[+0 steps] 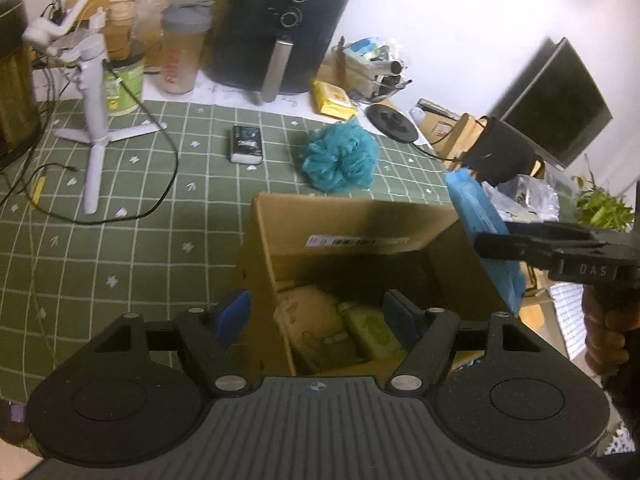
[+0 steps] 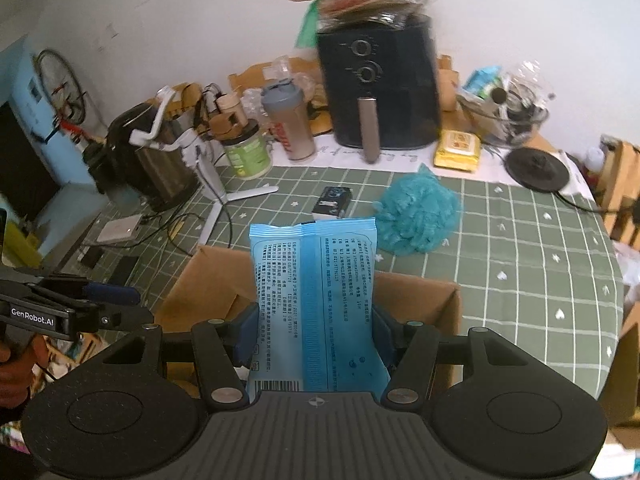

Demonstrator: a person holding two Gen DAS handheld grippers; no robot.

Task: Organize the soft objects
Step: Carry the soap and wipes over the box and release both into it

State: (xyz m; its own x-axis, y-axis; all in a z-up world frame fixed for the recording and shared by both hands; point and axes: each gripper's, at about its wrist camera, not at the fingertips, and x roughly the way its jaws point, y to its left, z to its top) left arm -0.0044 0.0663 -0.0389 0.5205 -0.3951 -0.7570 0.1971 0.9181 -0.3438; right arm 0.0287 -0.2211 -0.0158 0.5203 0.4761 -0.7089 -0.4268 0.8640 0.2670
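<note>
My right gripper [image 2: 314, 336] is shut on a blue wipes pack [image 2: 316, 300] and holds it upright above the open cardboard box [image 2: 420, 292]. In the left wrist view the same pack [image 1: 480, 224] hangs at the box's right side, held by the right gripper [image 1: 480, 244]. My left gripper [image 1: 316, 312] is open and empty, over the box [image 1: 272, 240], which holds a green pack [image 1: 372, 328] and a tan pack [image 1: 308, 320]. A teal bath pouf [image 1: 340, 156] [image 2: 418, 216] and a small dark tissue pack [image 1: 247, 144] [image 2: 332, 200] lie on the green checked cloth behind the box.
A black air fryer [image 1: 280, 28] [image 2: 380, 84], a shaker bottle [image 1: 182, 48], a green jar [image 1: 122, 80], a white tripod [image 1: 94, 120] with cables, a yellow pack [image 1: 332, 98] and a black round base [image 1: 392, 122] stand at the back. A monitor [image 1: 556, 104] is right.
</note>
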